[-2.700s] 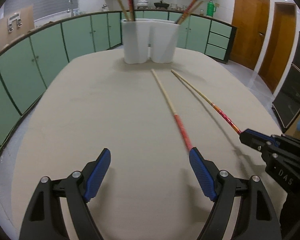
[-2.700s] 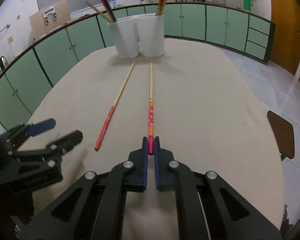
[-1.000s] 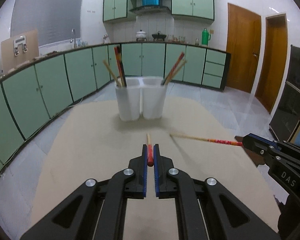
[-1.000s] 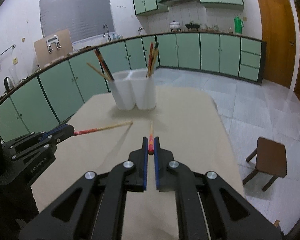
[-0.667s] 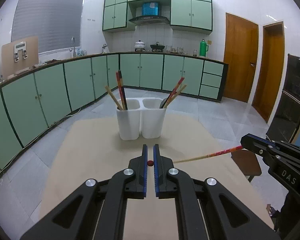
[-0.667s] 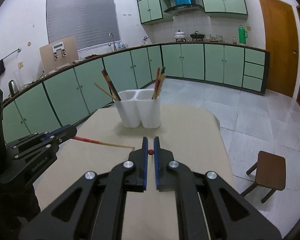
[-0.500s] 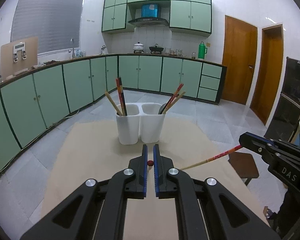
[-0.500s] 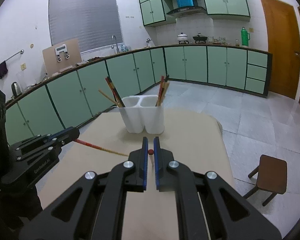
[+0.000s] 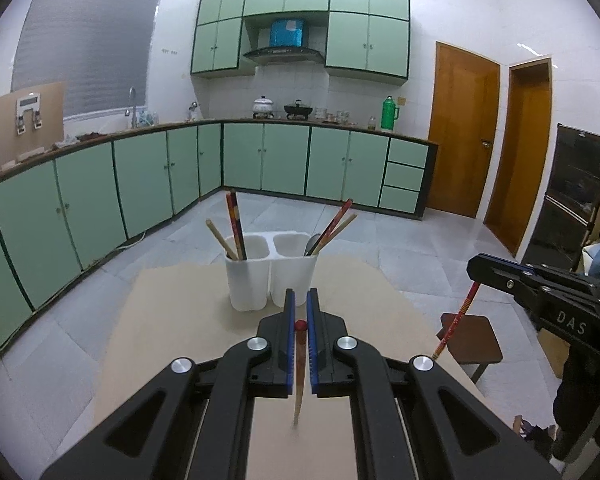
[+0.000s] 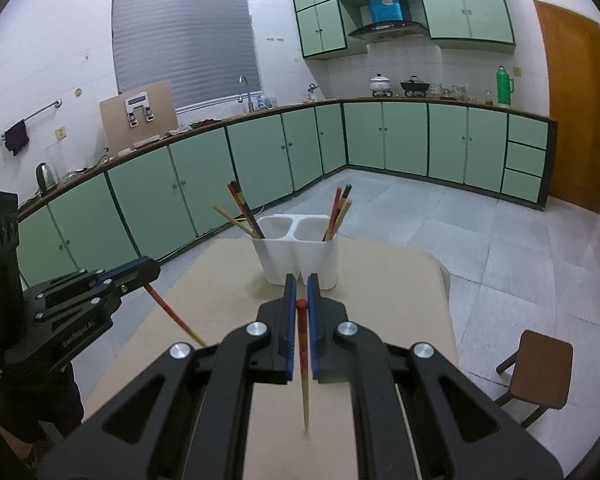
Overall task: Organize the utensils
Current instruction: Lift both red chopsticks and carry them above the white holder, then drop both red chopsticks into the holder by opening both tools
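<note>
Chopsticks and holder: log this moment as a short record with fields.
left tongs: shut on a chopstick at its red end, thin tip hanging down toward the table
right tongs: shut on a second chopstick, gripped the same way
holder: white, two compartments, upright at the table's far end
left compartment: three chopsticks leaning left
right compartment: chopsticks leaning right, plus what looks like a spoon
table: no loose utensils visible
still to do: both held chopsticks not yet in the holder
</note>
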### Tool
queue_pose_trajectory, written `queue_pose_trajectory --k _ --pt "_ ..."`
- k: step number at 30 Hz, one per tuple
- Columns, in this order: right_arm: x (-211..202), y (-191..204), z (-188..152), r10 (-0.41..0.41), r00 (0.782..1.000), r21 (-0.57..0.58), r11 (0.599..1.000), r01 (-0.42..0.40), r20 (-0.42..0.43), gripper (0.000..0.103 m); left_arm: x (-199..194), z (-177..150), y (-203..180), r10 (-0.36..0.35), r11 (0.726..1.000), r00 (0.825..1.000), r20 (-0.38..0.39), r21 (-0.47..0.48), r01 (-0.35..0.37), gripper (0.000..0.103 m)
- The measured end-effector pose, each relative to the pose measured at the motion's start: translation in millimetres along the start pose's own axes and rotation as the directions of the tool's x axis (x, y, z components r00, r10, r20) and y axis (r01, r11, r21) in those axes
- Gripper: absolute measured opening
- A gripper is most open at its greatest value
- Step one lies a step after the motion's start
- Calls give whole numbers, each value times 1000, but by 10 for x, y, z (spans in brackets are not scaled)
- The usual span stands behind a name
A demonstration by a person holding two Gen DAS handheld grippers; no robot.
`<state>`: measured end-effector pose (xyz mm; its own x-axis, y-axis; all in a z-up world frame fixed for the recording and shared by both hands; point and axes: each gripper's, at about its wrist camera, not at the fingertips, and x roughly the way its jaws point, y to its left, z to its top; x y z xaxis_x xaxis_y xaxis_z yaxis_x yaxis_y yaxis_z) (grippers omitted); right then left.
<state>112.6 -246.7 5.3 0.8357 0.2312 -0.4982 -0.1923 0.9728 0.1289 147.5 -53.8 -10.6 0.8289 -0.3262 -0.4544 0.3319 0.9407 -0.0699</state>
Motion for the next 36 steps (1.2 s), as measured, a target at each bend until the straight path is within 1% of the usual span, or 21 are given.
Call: queue_pose_trajectory --k 4,9,13,15,18,19,23,27,29,31,33,36 --pt "-62 28 116 19 1000 -22 1000 -19 8 5 -64 117 -1 -24 1000 1000 17 12 24 5" --pt "-98 57 362 42 999 -50 998 -41 32 5 -111 287 -21 -36 999 998 49 39 34 5" --pt "-93 90 661 63 996 -84 995 -57 63 5 -118 525 -26 -38 997 995 98 71 31 5" --pt "-80 94 786 62 995 -105 993 -54 80 5 -106 626 -29 -35 996 993 116 83 26 5" --pt "-23 120 1048 62 992 -131 990 -47 109 5 -27 874 -5 -33 996 988 154 89 19 5" --pt "41 125 1256 70 989 -137 989 -51 131 5 -5 926 -1 -34 996 986 162 88 20 5" --pt "205 100 1608 69 982 -149 988 -43 177 5 158 1267 71 -17 997 977 215 81 0 5" --pt "502 65 1933 49 974 -157 988 -14 221 5 359 1567 138 4 997 965 260 76 -25 5" --pt "695 9 2028 32 973 -151 989 2 228 5 498 1693 173 18 996 961 277 76 -40 5" --pt "896 -63 2062 24 974 -135 991 6 224 5 667 1767 217 30 996 960 278 72 -52 5" --pt "1147 -137 2062 8 975 -128 992 21 222 5 878 1793 284 43 997 963 268 55 -59 5" --pt "1436 -215 2024 8 980 -98 995 12 200 5 1203 1755 388 54 998 969 240 28 -62 5"
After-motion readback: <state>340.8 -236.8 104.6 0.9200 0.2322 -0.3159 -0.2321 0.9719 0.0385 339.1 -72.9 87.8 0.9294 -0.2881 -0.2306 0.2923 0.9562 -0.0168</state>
